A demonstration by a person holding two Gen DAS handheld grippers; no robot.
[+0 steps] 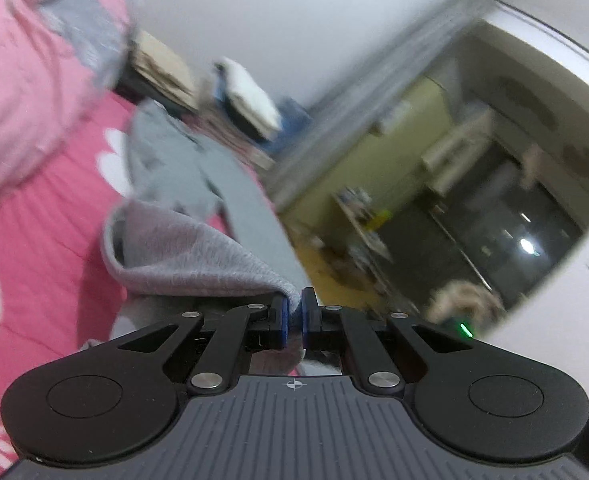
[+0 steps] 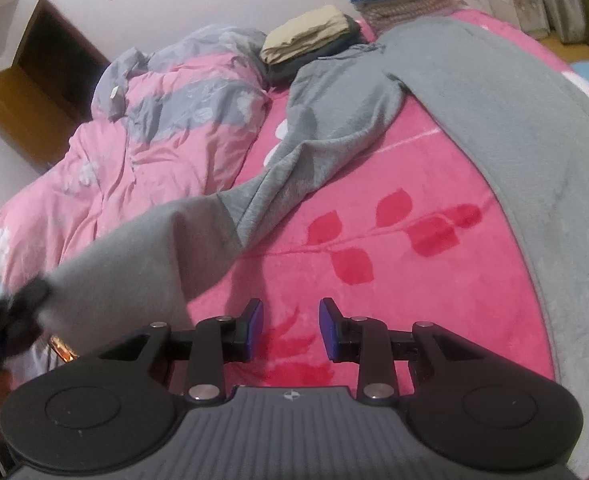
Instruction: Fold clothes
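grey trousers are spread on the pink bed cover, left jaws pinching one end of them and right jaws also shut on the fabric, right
Not quite. The right gripper is not shut on the fabric: the right wrist view shows its jaws apart over the bare pink bed cover, nothing between them. The rest stands: the grey trousers are spread on the cover, and the left gripper pinches one end of them.

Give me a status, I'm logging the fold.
Left tool shut on grey trousers, leg end lifted. Right tool open, empty, over pink blanket. Nothing in the way.
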